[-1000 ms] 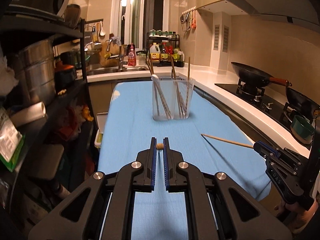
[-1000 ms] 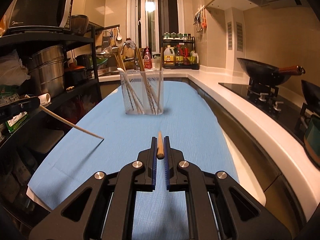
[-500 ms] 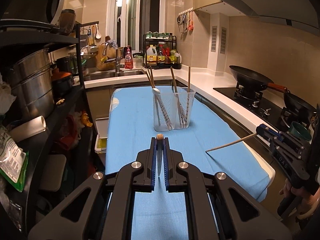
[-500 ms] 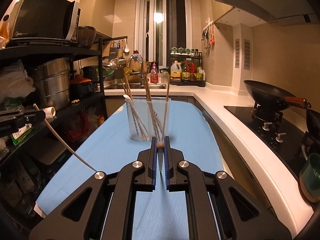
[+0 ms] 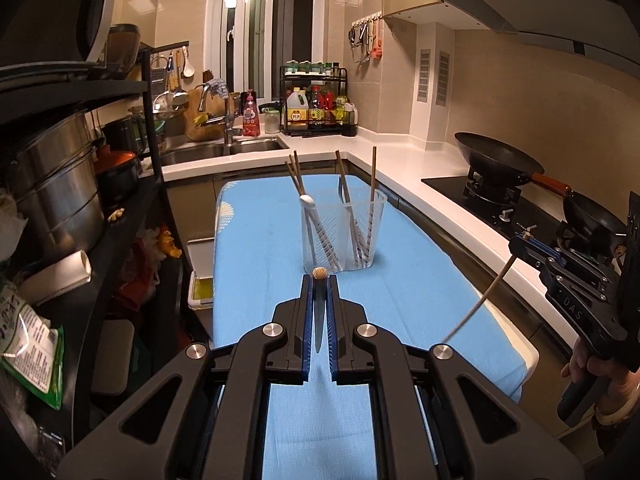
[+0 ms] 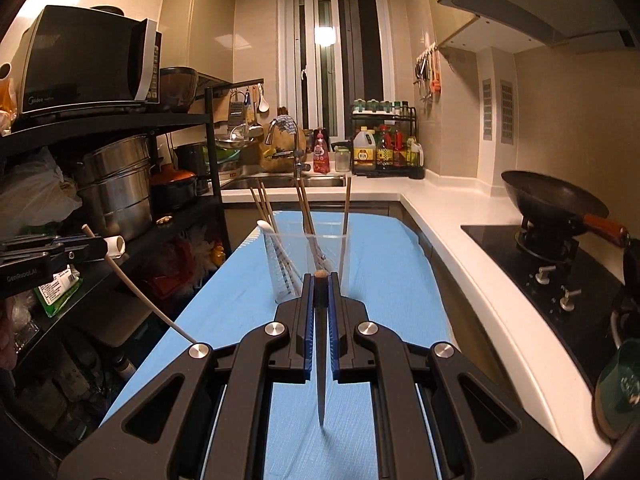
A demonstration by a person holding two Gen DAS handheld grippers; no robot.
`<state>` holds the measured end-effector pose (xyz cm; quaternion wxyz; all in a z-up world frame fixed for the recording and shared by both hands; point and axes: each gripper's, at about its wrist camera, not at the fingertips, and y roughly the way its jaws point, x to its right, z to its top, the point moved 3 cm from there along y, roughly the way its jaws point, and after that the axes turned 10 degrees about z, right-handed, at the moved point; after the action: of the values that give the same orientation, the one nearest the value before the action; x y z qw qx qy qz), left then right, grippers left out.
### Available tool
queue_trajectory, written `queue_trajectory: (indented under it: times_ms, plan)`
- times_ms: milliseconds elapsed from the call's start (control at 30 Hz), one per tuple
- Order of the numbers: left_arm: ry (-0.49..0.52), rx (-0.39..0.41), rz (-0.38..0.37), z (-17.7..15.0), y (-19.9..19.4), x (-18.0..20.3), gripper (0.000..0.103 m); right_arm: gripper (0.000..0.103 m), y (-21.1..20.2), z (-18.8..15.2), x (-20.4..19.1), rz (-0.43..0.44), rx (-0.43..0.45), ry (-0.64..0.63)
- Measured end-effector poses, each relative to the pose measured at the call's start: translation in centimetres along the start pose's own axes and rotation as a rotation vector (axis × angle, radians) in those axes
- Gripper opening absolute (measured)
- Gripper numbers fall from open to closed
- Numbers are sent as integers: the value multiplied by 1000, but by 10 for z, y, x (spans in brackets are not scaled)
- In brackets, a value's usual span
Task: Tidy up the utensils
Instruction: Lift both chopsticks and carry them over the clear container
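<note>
Wooden chopstick [image 5: 319, 273] pinched in left claw [image 5: 319, 280], another chopstick [image 6: 320, 280] in right claw [image 6: 320, 282]; clear holder [image 5: 342, 236] ahead.

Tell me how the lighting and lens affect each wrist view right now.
Left wrist view: dim warm light, strong fisheye bending the countertop, sharp clear holder. Right wrist view: glare from the lamp at the window, dark shelf corners, same bending.

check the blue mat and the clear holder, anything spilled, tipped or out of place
Nothing stands out. The clear holder stands upright on the blue mat, its chopsticks leaning inside. Each gripper, left and right, pinches one chopstick.
</note>
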<state>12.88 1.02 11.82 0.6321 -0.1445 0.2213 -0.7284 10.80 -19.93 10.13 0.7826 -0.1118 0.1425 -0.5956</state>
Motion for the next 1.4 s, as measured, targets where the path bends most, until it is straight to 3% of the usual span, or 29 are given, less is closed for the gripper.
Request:
queue_trajectory:
  times_ms: [567,1000,1400]
  plan:
    - [60,-62,-42,72,27,18,6,7,33,78,2,20,-4,-35]
    - [90,-84,-57,114,60,27,6,7,75,120,15,31,-10,-36]
    - [53,-13,-61,187,89,25,6,7,112,190,25,23,68,-63]
